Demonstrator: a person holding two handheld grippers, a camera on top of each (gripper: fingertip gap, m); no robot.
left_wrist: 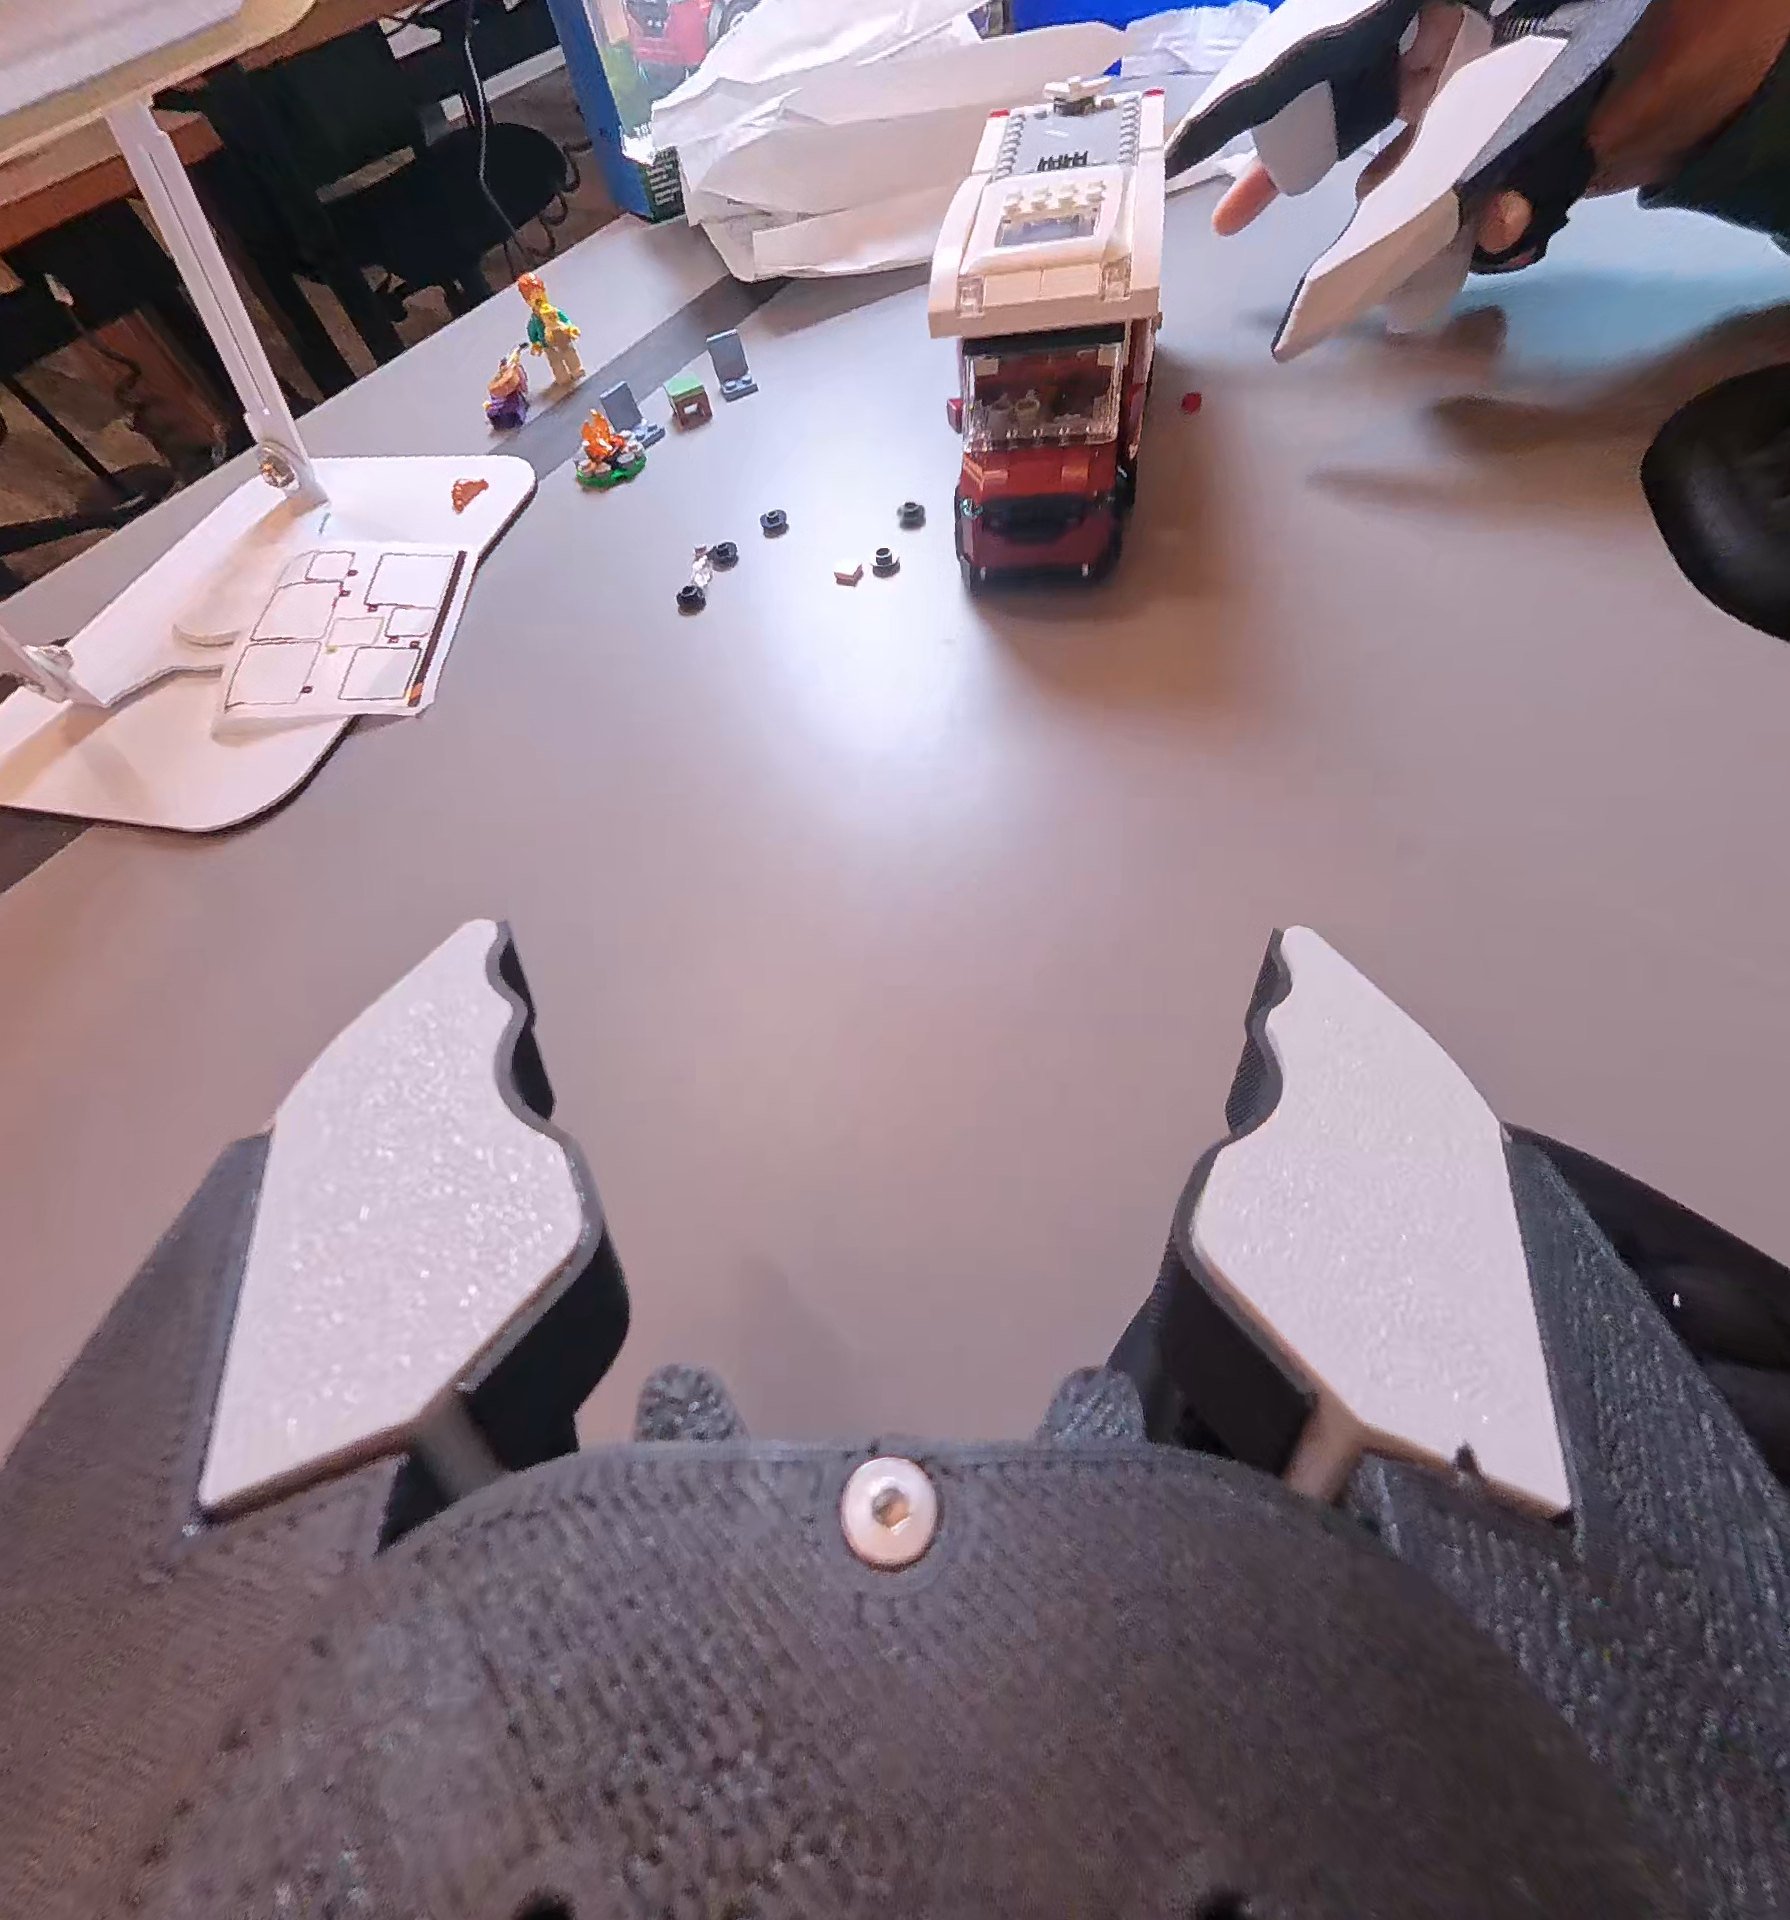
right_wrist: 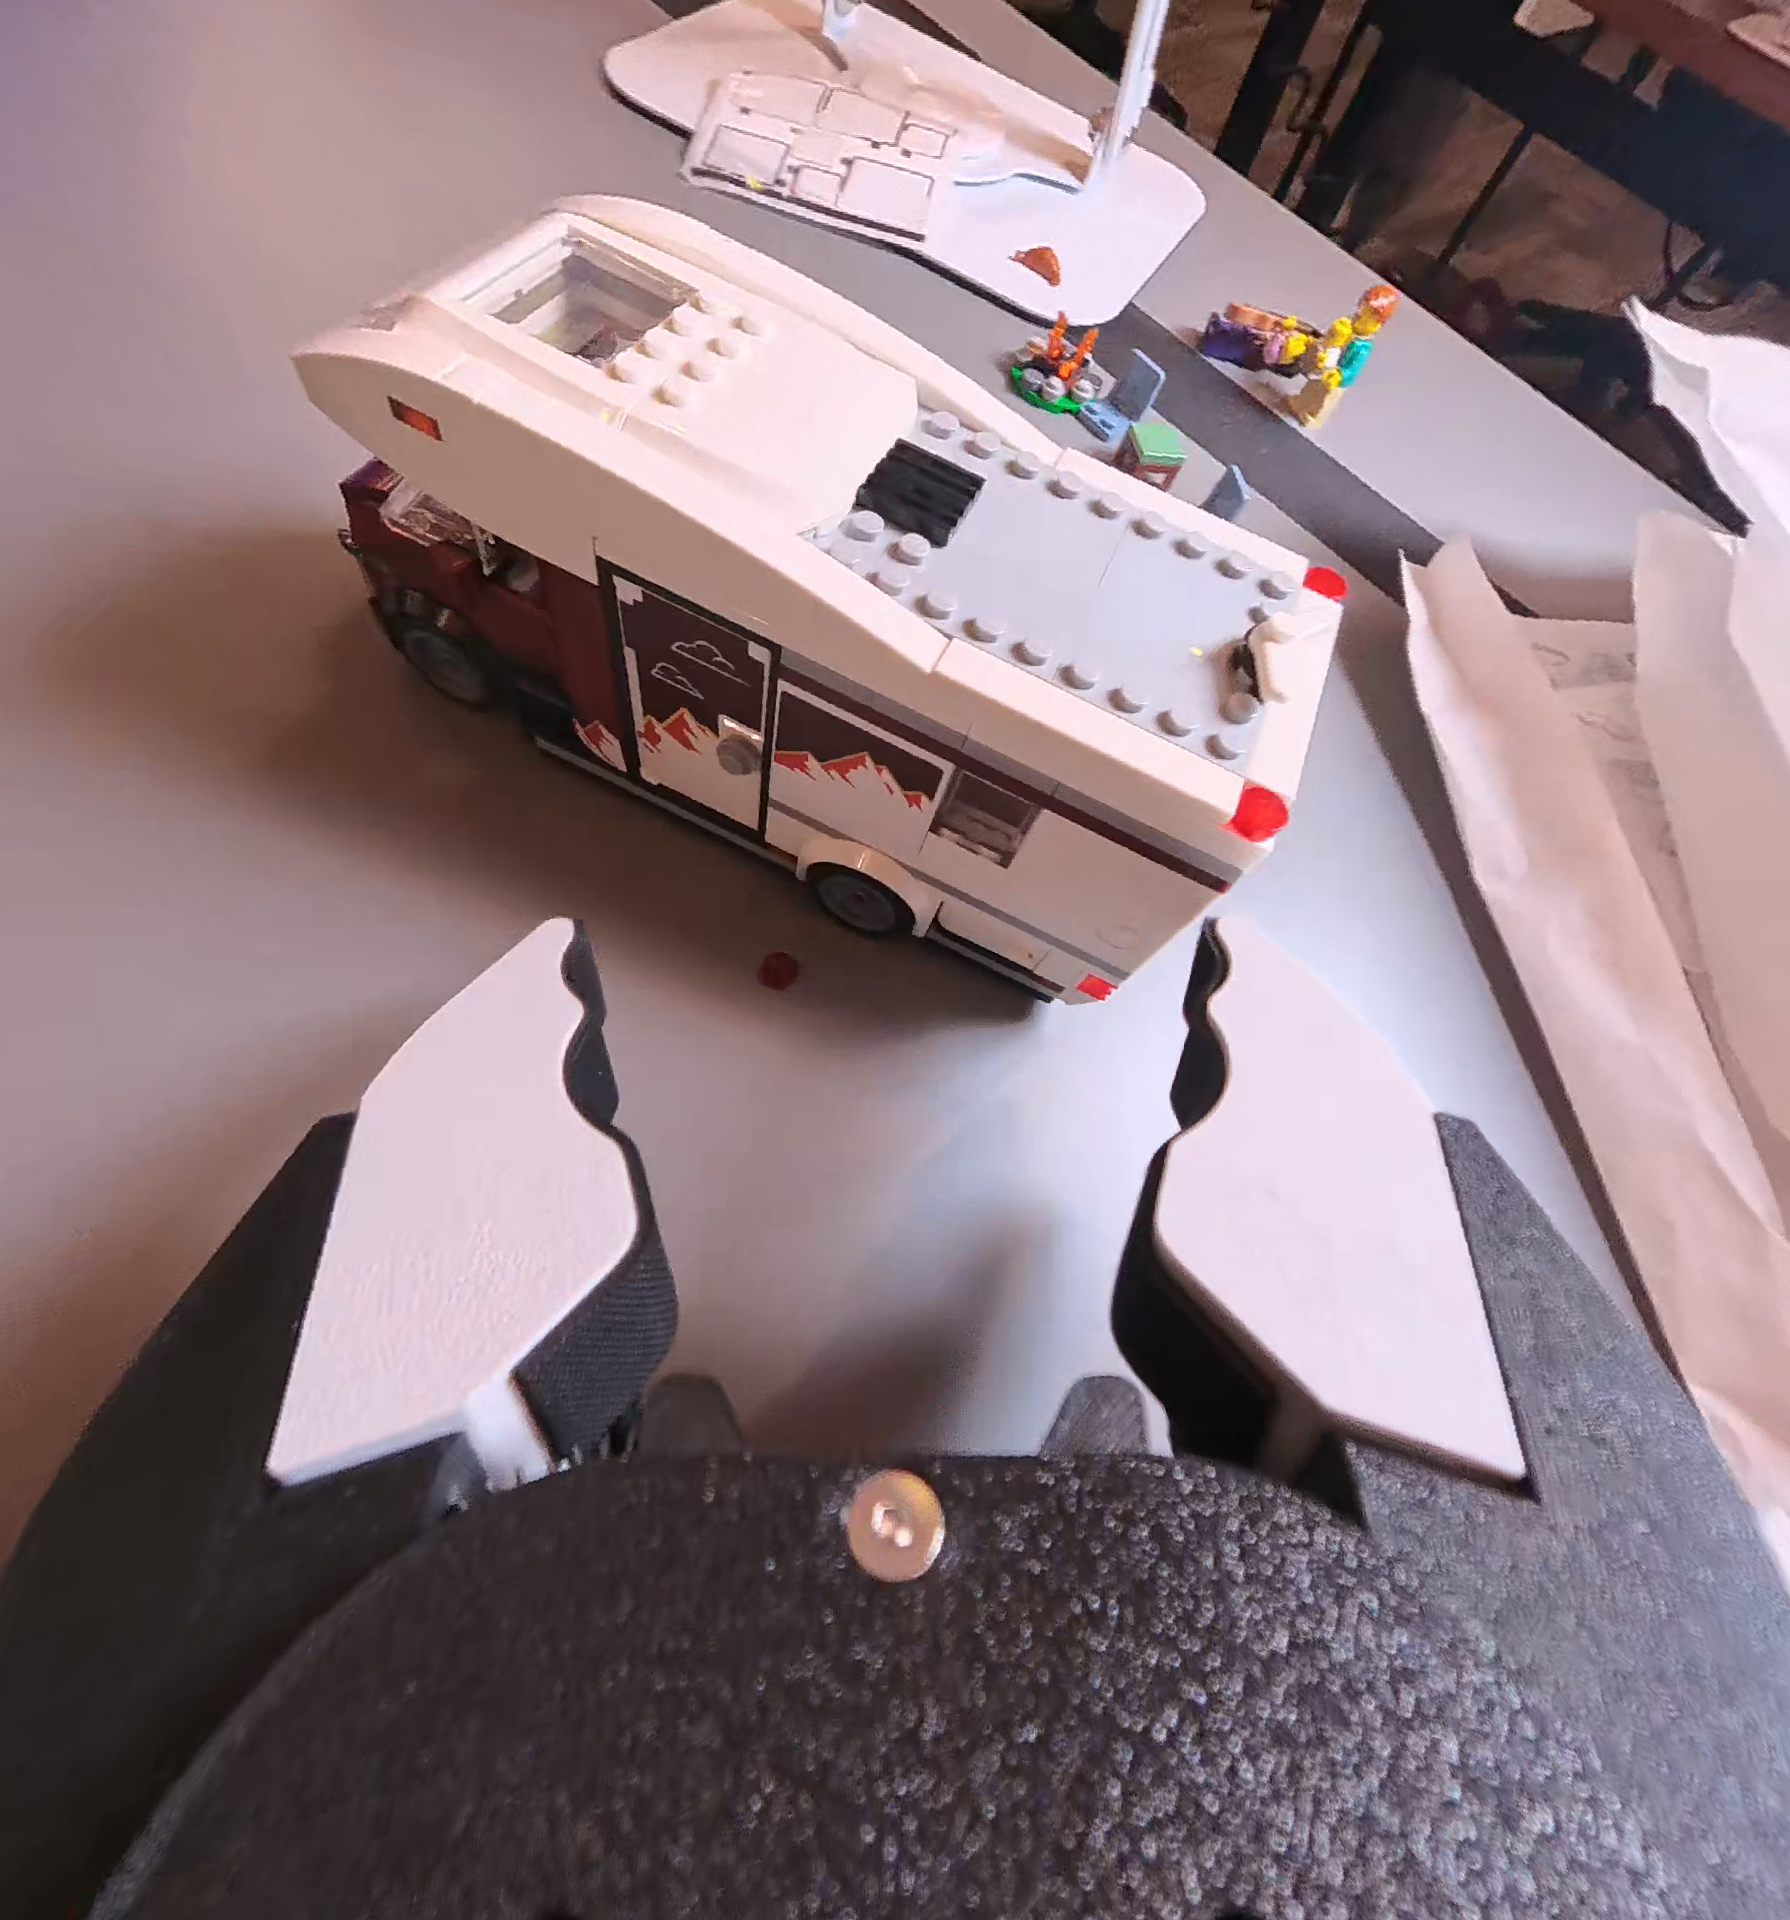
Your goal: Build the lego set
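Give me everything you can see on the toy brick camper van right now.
The white and dark red toy brick camper van stands upright on its wheels on the grey table, assembled, with a studded grey roof panel, clear skylight, mountain-print side and red rear lights. No gripper touches it; the open right gripper is just behind its rear corner. A small red round stud lies beside it.

white-and-maroon toy camper, grey table

Both views are being lit brightly from overhead, with a broad white glare being thrown back off the grey table ahead of the left fingers. A soft shadow is being cast beneath the toy camper. Straight lines are being bowed at the edges, and the far gloved hand is being smeared by motion blur.
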